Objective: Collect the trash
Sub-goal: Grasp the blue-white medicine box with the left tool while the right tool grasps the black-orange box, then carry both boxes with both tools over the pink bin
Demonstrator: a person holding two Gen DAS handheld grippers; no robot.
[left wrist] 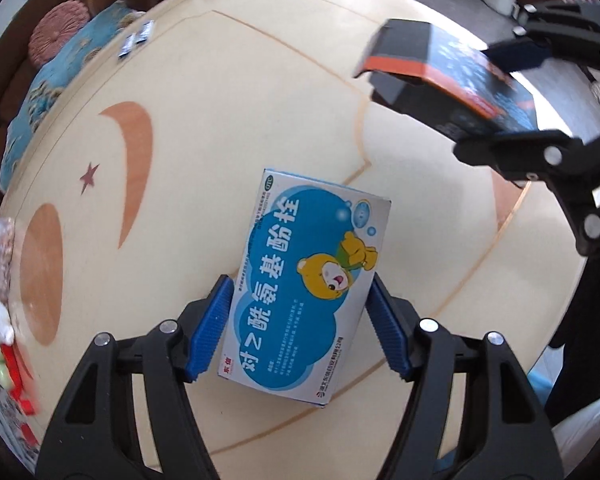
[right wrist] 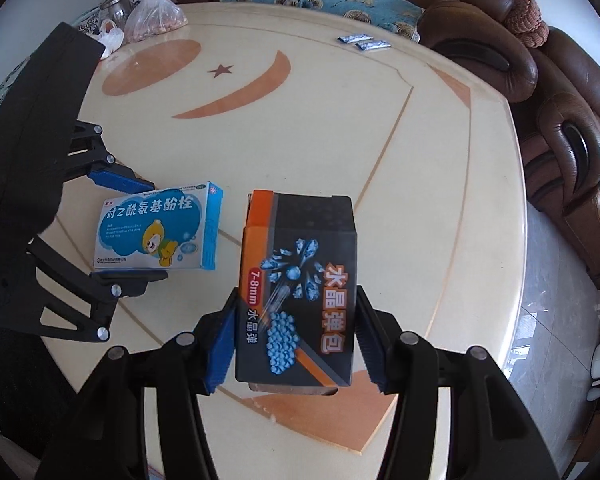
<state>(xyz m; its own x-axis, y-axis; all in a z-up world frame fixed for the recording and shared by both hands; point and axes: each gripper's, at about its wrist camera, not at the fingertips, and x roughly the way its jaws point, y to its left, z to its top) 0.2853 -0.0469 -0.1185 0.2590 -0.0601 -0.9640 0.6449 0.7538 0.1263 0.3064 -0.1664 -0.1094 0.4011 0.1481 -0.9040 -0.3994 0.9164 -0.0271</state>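
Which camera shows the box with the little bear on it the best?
The left wrist view. There the bear box fills the middle, top face toward the camera, clamped between the left gripper pads. In the right wrist view the same box sits off to the left, smaller and seen at a slant.

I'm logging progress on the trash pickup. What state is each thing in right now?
Blue medicine box: closed, clamped between the left gripper jaws.
Black and orange box: closed, clamped between the right gripper jaws, lifted off the table.
Two blue sachets: lying flat, untouched.
Plastic bag: tied, filled.
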